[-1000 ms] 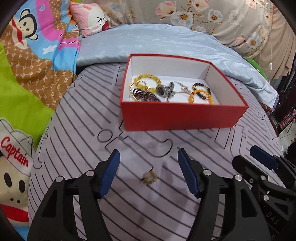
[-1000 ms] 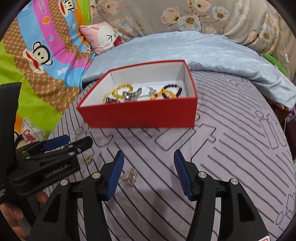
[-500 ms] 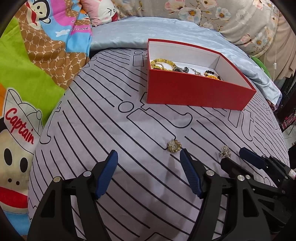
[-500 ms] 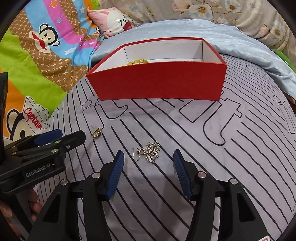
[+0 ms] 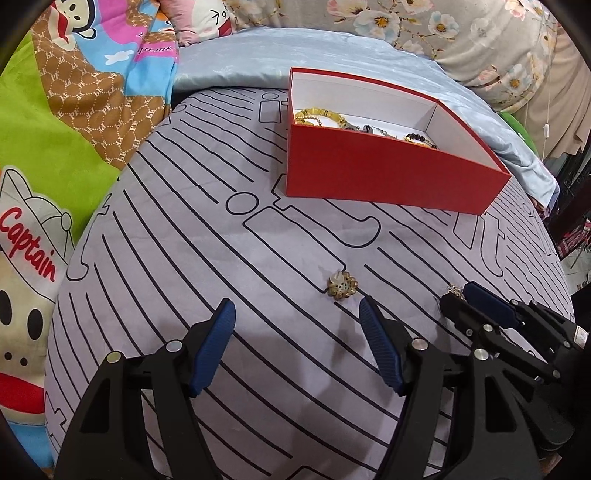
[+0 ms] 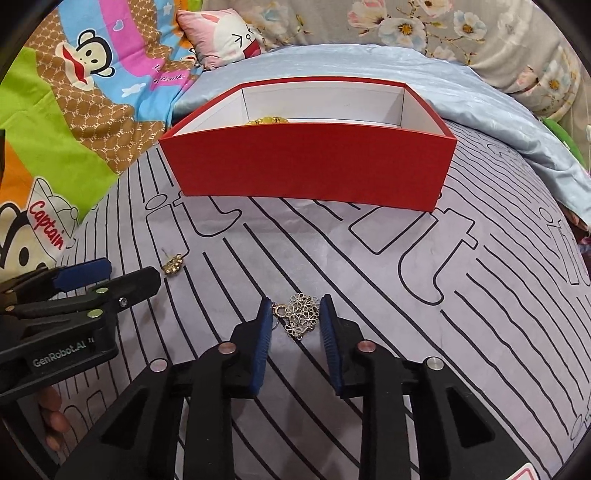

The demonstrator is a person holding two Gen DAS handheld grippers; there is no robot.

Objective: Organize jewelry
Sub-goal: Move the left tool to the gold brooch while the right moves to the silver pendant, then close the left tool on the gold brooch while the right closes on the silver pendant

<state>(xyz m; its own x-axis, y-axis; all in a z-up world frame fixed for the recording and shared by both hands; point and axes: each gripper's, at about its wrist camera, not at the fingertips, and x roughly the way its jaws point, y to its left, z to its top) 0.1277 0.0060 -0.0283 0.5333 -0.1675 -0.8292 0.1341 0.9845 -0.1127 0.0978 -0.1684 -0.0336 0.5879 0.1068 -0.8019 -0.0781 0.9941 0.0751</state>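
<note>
A red box (image 5: pixel 388 177) with a white inside stands on the grey striped bedspread and holds bead bracelets (image 5: pixel 321 113). A small gold earring (image 5: pixel 341 288) lies just ahead of my left gripper (image 5: pixel 295 308), close to its right fingertip; the jaws are open and empty. In the right wrist view, a silver flower earring (image 6: pixel 301 317) lies on the bedspread between the fingers of my right gripper (image 6: pixel 294 308). Its jaws are closing, and the pads are at the earring's edges. The red box (image 6: pixel 306 162) stands beyond it. The left gripper (image 6: pixel 129 269) sits at the left by the gold earring (image 6: pixel 173 264).
A light blue quilt (image 5: pixel 258 59) lies behind the box, with a floral pillow (image 6: pixel 461 26) at the back. A cartoon-print blanket (image 5: pixel 55 129) and a pink pillow (image 6: pixel 225 37) lie to the left. The right gripper (image 5: pixel 456 295) shows at the right of the left wrist view.
The right gripper's jaws have narrowed from wide apart to close around the silver earring. Both grippers have come lower and nearer to the earrings; the box sits higher in both views.
</note>
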